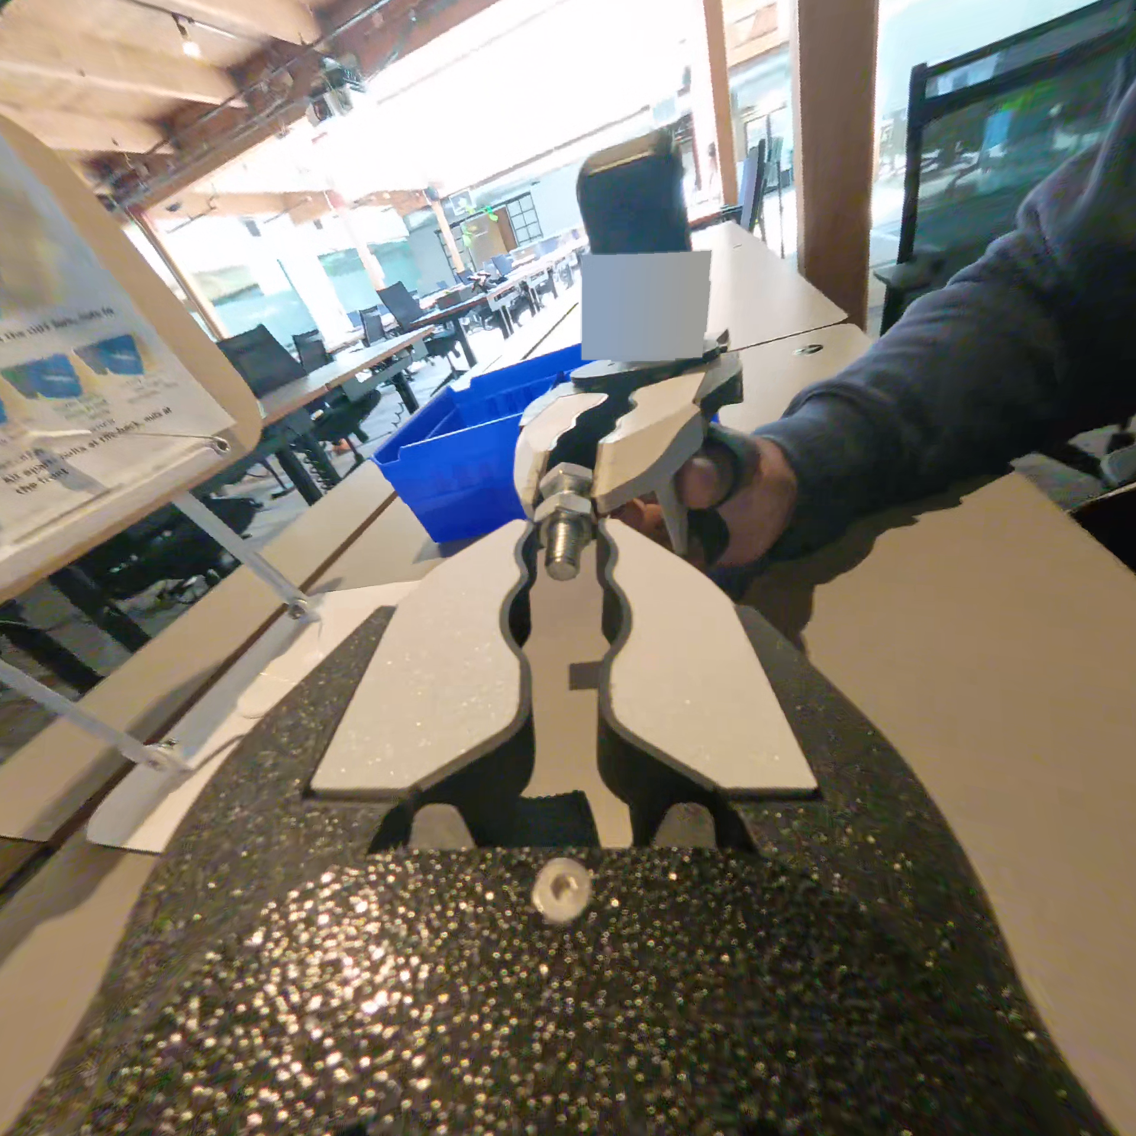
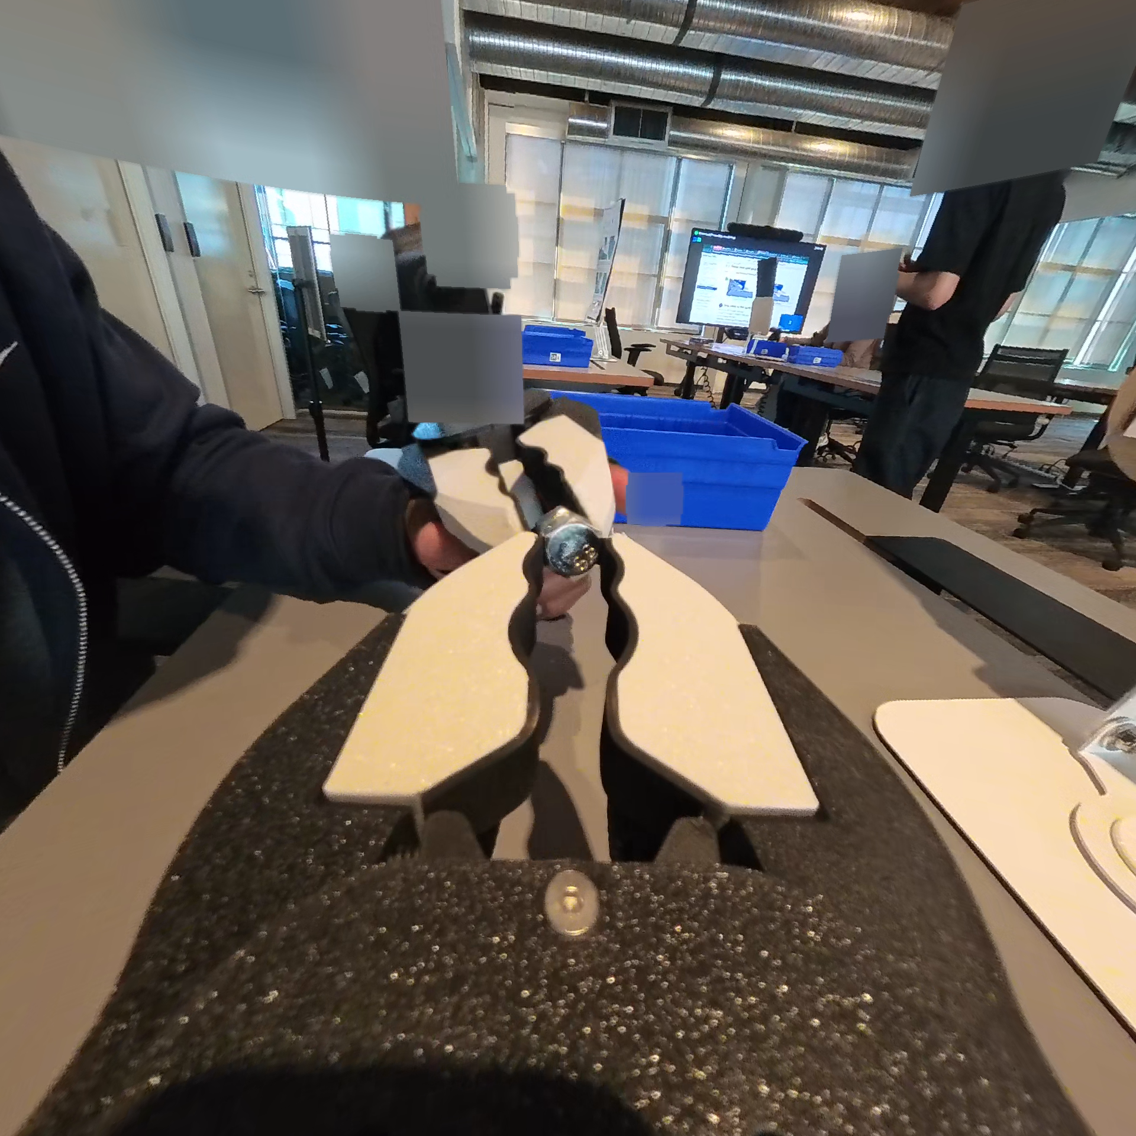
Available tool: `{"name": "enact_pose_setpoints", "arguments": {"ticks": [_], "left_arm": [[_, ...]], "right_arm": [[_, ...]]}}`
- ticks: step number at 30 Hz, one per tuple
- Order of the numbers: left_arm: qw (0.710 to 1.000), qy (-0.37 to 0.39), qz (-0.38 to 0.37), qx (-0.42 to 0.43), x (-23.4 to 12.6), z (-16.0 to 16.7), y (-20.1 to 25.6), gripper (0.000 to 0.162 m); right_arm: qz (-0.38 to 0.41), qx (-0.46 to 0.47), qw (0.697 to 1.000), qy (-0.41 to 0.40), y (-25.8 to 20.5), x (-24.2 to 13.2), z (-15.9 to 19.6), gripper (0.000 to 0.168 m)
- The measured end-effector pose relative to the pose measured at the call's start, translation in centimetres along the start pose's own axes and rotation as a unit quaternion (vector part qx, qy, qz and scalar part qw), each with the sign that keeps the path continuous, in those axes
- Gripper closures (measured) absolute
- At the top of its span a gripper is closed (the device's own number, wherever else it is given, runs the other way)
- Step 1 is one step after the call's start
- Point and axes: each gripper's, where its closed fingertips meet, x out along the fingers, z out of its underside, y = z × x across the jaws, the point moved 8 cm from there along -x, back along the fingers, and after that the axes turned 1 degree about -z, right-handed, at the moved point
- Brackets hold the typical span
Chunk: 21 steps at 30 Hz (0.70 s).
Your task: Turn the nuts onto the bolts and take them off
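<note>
Office table (image 1: 922, 615), blue bin (image 1: 455, 455) behind. Left view: right tongs (image 1: 562, 492) clenched on nut (image 1: 568, 489), threaded end of bolt (image 1: 562, 547) poking out. Right view only: left tongs (image 2: 571, 547) grasping hex head of bolt.

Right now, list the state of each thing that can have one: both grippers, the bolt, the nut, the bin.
right gripper: shut on bolt, at its head end
left gripper: around the threaded end, grip unclear
bolt: held off the table
nut: threaded on, near the head
blue bin: upright on table
</note>
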Motion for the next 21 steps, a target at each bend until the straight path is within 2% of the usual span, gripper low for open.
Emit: {"name": "enact_pose_setpoints", "arguments": {"ticks": [3, 6, 7, 8, 10, 11, 12, 13, 14, 16, 19, 21], "left_arm": [[1.000, -0.003, 0.009, -0.026, 0.0, 0.0, 0.0, 0.145], [0.983, 0.006, 0.067, -0.169, 0.0, 0.4, -0.8, 0.145], [0.965, 0.013, 0.099, -0.243, 0.1, 0.8, -1.1, 0.145], [0.934, 0.023, 0.137, -0.329, 0.2, 1.3, -1.3, 0.145], [0.840, 0.051, 0.214, -0.496, 0.3, 2.8, -1.6, 0.145], [0.801, 0.067, 0.239, -0.545, 0.5, 3.4, -1.5, 0.145], [0.783, 0.078, 0.248, -0.565, 0.6, 3.8, -1.4, 0.145], [0.780, 0.082, 0.248, -0.568, 0.6, 3.9, -1.4, 0.145], [0.789, 0.083, 0.245, -0.557, 0.6, 3.8, -1.5, 0.144], [0.838, 0.073, 0.214, -0.497, 0.3, 3.3, -1.9, 0.137], [0.931, 0.057, 0.118, -0.340, -0.3, 2.0, -2.2, 0.130], [0.970, 0.053, 0.063, -0.228, -0.5, 1.0, -2.0, 0.130]], "right_arm": [[0.001, -0.002, 1.000, -0.002, -0.1, 0.0, 0.0, 0.152], [0.005, -0.006, 1.000, -0.006, 0.0, 0.1, 0.0, 0.152], [0.006, -0.009, 1.000, -0.010, 0.0, 0.1, 0.1, 0.152], [0.007, -0.013, 1.000, -0.015, -0.1, 0.1, 0.1, 0.152], [0.008, -0.017, 1.000, -0.024, -0.2, 0.3, 0.3, 0.152], [0.007, -0.016, 1.000, -0.026, -0.2, 0.4, 0.4, 0.152], [0.006, -0.013, 1.000, -0.027, -0.1, 0.4, 0.4, 0.152], [0.006, -0.011, 1.000, -0.026, -0.1, 0.4, 0.5, 0.152], [0.006, -0.008, 1.000, -0.022, 0.0, 0.3, 0.4, 0.152], [0.008, -0.001, 1.000, -0.011, 0.2, 0.1, 0.2, 0.152], [0.011, 0.011, 1.000, -0.001, 0.5, -0.2, 0.2, 0.152], [0.011, 0.018, 1.000, 0.005, 0.6, -0.3, 0.2, 0.152]]}}
